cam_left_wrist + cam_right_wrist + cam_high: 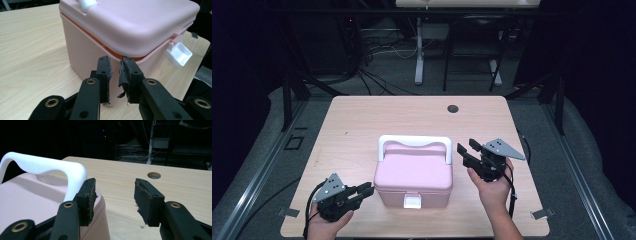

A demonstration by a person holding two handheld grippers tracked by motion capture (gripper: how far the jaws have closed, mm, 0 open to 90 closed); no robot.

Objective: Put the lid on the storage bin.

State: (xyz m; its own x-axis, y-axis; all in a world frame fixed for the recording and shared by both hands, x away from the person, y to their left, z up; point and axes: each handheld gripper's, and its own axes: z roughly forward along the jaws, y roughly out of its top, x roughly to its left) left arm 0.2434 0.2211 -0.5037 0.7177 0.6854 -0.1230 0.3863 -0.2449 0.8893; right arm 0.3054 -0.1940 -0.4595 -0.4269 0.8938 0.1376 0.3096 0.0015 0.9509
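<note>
A pink lidded box is sitting near the front middle of the desk, its long axis running left to right. Its white latch is facing the person, and its white handle is arching over the far side of the lid. The left gripper is hovering at the box's near left corner, fingers standing narrowly apart and gripping nothing. The right gripper is hanging beside the handle's right end, fingers spread wide and empty.
</note>
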